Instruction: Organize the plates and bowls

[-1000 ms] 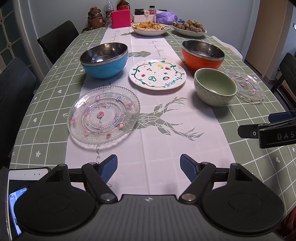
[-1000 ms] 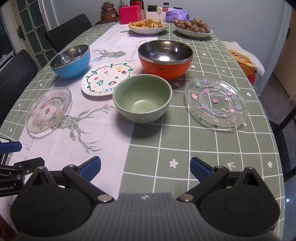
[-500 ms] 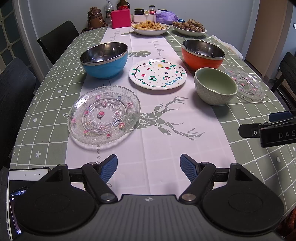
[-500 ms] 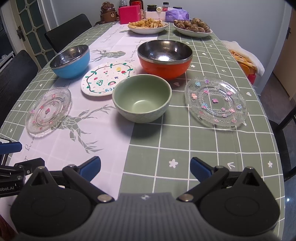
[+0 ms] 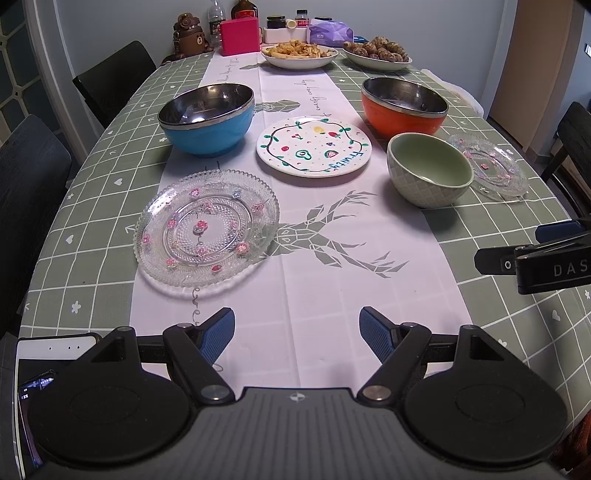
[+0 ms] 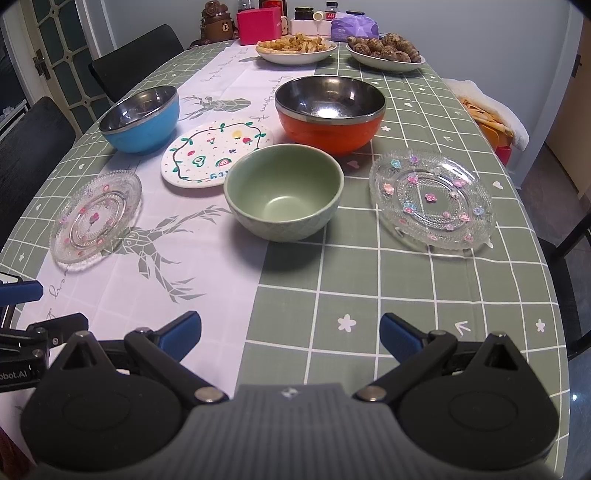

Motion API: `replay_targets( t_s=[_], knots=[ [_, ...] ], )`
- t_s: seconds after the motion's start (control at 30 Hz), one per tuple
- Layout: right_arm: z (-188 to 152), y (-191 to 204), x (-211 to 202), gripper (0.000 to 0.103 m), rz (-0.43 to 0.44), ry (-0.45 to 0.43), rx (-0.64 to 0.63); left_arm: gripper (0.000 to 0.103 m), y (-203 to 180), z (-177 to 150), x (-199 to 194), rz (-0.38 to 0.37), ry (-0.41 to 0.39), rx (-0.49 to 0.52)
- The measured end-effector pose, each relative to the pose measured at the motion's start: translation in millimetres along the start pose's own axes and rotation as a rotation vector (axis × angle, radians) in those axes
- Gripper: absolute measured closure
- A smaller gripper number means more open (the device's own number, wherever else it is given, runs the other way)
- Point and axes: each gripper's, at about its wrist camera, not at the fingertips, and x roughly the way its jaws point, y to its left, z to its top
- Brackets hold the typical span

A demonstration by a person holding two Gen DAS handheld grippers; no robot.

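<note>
On the table stand a blue bowl point(image 5: 207, 118) point(image 6: 142, 120), an orange bowl point(image 5: 404, 105) point(image 6: 330, 112) and a green bowl point(image 5: 428, 170) point(image 6: 282, 192). Between them lies a white painted plate point(image 5: 314, 146) point(image 6: 214, 153). A glass plate with pink flowers point(image 5: 207, 230) point(image 6: 96, 218) lies on the left, a second glass plate point(image 5: 487, 164) point(image 6: 430, 201) on the right. My left gripper point(image 5: 297, 334) is open over the white runner, short of the left glass plate. My right gripper point(image 6: 290, 332) is open, near the table's front edge, holding nothing.
Two dishes of food point(image 5: 299, 53) point(image 5: 378, 55), a pink box point(image 5: 239, 35), jars and a bear figure point(image 5: 188, 33) stand at the far end. Dark chairs point(image 5: 114, 81) line the left side, another is at the right point(image 5: 572, 136). A phone point(image 5: 33, 387) lies by my left gripper.
Both grippers have barely shifted; the views are almost the same. Nothing on the table has moved.
</note>
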Motion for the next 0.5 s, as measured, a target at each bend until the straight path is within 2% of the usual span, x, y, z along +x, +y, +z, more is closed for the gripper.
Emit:
replay_targets(
  t_s=[0.5],
  knots=[
    [-0.2, 0.2, 0.6, 0.003, -0.001, 0.007, 0.000, 0.013, -0.9, -1.0, 0.5, 0.002, 0.002, 0.001]
  ],
)
